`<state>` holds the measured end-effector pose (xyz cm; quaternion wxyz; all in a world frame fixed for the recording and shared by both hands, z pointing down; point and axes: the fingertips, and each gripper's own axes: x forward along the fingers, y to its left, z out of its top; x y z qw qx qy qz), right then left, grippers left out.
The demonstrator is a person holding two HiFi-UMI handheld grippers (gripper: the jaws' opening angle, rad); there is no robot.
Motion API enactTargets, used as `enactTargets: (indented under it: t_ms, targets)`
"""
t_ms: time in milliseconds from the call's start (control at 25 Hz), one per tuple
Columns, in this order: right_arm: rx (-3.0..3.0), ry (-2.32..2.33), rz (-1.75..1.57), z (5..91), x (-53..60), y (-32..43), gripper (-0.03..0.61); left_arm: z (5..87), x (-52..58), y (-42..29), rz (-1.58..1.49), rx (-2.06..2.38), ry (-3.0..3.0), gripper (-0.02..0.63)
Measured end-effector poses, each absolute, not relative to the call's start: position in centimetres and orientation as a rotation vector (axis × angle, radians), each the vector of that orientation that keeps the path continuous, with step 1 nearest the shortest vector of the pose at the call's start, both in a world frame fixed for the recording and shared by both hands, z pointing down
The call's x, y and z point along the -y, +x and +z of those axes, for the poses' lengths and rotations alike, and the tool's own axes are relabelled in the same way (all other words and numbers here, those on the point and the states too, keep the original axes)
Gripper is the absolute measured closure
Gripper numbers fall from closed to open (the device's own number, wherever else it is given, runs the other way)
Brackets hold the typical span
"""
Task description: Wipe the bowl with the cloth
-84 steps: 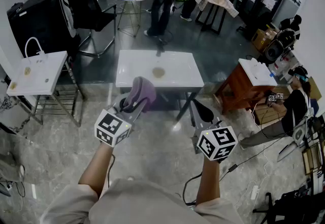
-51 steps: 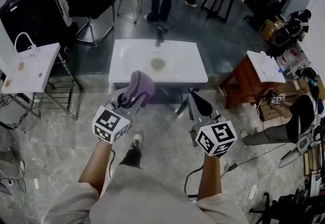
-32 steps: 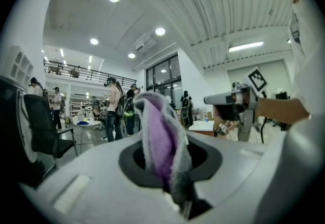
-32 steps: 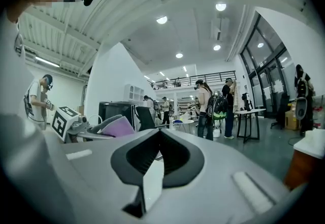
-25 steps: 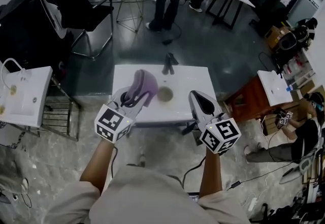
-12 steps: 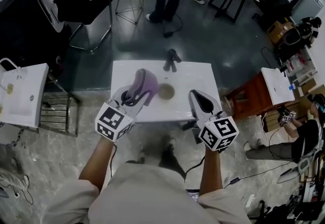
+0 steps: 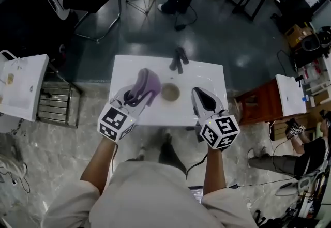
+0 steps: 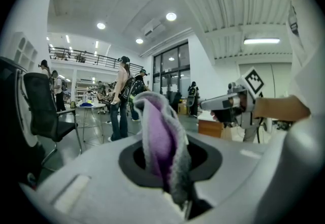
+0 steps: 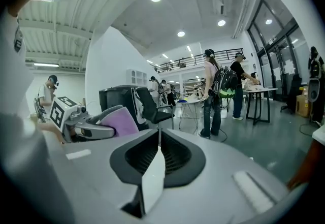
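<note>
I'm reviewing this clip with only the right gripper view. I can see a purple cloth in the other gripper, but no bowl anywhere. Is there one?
Observer: Yes. The head view shows a small round brownish bowl standing on a white rectangular table.
Operator: Is the cloth in it?
Observer: No. The purple and grey cloth, pinched in the left gripper, shows just left of the bowl in the head view, not inside it.
Operator: Anything else on that table?
Observer: One dark object near the far edge. It is too small to identify.
</note>
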<state>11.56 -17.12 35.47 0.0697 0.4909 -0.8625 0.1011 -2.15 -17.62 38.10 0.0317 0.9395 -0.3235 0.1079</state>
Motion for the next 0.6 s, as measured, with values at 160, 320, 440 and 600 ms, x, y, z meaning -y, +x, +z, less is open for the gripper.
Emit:
enactTargets:
  t_ms: [160, 320, 440, 600]
  targets:
    - [2.562, 1.408, 0.326, 38.3, 19.8, 12.5, 0.537, 39.8, 19.7, -0.9, 0.37, 1.025, 2.846, 0.543]
    - [2.549, 1.333, 0.386, 40.9, 22.4, 12.6, 0.525, 41.5, 21.7, -0.4, 0.411, 1.051, 2.8, 0.543]
    - [2.531, 1.28, 0.419, 42.9, 24.3, 12.5, 0.503, 42.9, 23.1, -0.1, 0.439, 1.066, 2.768, 0.543]
    - [2.515, 1.212, 0.452, 45.2, 26.4, 12.2, 0.502, 44.3, 24.9, 0.2, 0.462, 1.085, 2.731, 0.543]
